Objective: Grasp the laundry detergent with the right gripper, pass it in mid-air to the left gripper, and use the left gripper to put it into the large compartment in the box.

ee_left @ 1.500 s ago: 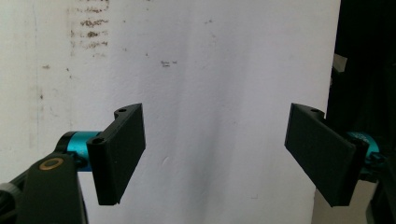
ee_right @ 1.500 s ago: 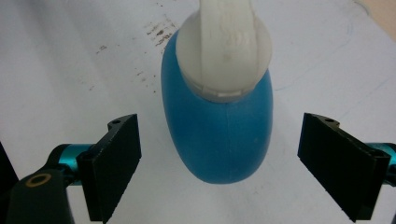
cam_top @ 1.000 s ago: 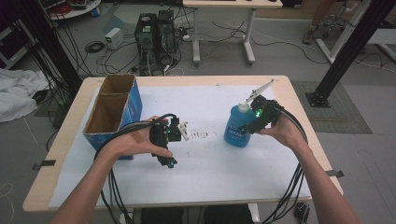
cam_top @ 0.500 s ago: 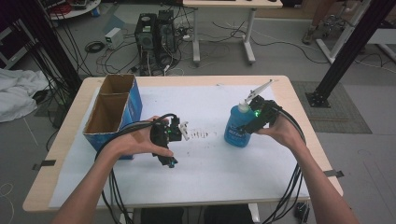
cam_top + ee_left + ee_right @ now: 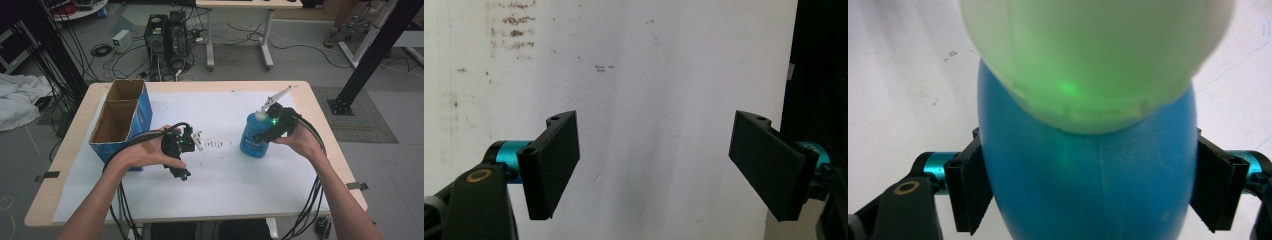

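Note:
A blue bottle [image 5: 254, 137] with a white spout cap stands upright on the white paper, right of centre. My right gripper [image 5: 267, 131] comes at it from the right. In the right gripper view its jaws have just been closing with the bottle [image 5: 1088, 200] between them, and both black pads [image 5: 970, 190] now touch the bottle's sides. My left gripper [image 5: 181, 172] hovers over the paper left of centre, pointing down. Its jaws [image 5: 655, 120] stand wide open with nothing between them.
A blue-sided cardboard box [image 5: 120, 120] with two open compartments stands at the table's left edge. A white paper sheet [image 5: 225, 185] covers most of the tabletop, with dark smudges [image 5: 215, 145] near the middle. Cables trail from both grippers over the front edge.

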The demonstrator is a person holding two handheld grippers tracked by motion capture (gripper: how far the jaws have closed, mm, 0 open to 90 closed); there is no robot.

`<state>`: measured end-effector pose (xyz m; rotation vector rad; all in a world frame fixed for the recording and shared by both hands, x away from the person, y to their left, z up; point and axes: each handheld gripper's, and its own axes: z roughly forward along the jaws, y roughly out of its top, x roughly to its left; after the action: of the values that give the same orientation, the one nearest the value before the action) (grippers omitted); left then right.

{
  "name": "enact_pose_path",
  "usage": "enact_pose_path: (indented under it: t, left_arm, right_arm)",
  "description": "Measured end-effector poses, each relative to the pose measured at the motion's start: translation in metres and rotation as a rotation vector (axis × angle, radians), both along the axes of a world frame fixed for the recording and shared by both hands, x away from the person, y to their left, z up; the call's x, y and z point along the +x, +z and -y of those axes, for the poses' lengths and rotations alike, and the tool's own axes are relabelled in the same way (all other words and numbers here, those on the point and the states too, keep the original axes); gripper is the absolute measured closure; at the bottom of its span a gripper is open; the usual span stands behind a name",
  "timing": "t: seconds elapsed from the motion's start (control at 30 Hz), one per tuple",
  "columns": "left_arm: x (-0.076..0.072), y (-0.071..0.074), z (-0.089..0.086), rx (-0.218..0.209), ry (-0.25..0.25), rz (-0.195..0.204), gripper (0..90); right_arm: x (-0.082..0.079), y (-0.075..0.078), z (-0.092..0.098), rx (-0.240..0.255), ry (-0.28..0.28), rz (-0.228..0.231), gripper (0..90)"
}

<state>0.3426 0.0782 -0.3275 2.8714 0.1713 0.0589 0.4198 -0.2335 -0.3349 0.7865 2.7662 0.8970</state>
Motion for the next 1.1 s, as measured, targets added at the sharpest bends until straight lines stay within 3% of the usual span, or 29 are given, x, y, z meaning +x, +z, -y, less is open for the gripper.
enact_pose_path:
  t: [0.37,0.43,0.7,1.1]
  left_arm:
    - [0.0023,-0.0001,0.0011,0.000,-0.004,0.004,20.4]
    - [0.0024,-0.0005,0.0013,0.001,-0.005,0.004,20.5]
    - [0.0027,-0.0016,0.0010,-0.001,0.000,0.001,20.4]
    - [0.0027,-0.0022,0.0016,-0.004,0.005,0.000,20.4]
  right_arm:
    - [0.0013,-0.0046,-0.0025,-0.005,0.002,0.002,18.2]
    - [0.0008,-0.0039,-0.0022,-0.003,0.002,0.012,24.3]
    - [0.0014,-0.0042,-0.0008,0.005,0.000,0.025,24.4]
    - [0.0013,-0.0072,-0.0021,0.001,0.008,0.027,33.3]
